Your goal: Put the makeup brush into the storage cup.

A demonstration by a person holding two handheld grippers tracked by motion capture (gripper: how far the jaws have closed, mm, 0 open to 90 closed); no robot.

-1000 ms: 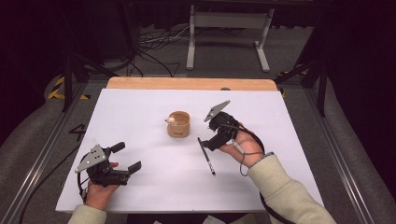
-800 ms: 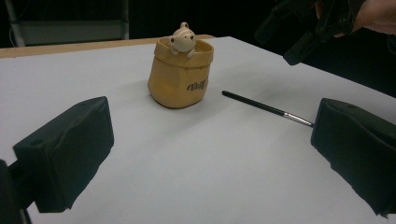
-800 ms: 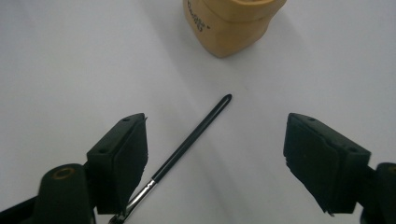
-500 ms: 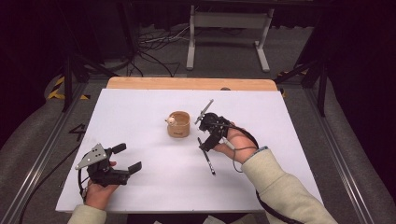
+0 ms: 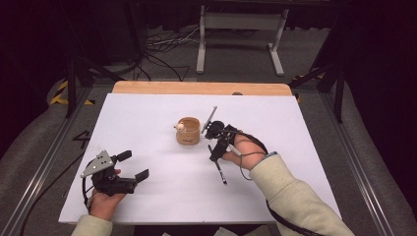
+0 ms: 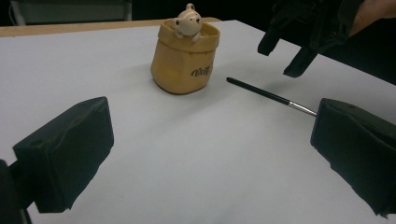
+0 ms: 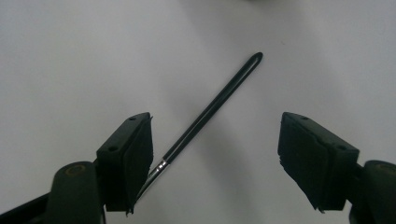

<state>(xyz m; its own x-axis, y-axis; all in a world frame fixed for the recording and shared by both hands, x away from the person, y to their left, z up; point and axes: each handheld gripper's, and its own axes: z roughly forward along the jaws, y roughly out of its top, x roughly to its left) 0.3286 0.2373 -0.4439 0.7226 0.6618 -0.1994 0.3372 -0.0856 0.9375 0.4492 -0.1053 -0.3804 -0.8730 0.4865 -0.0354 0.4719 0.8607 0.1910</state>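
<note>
Hovering right gripper [image 5: 212, 142], jaws apart after narrowing, over paintbrush [image 7: 210, 112], left gripper [image 5: 129, 164] gaping, idle

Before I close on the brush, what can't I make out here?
- Brush bristle end: right gripper view, hidden behind the right tongs' near pad; left gripper view, behind the left tongs' pad.
- Print on the pot: left gripper view, too small to read.
- Inside of the pot: high view, too small.
</note>
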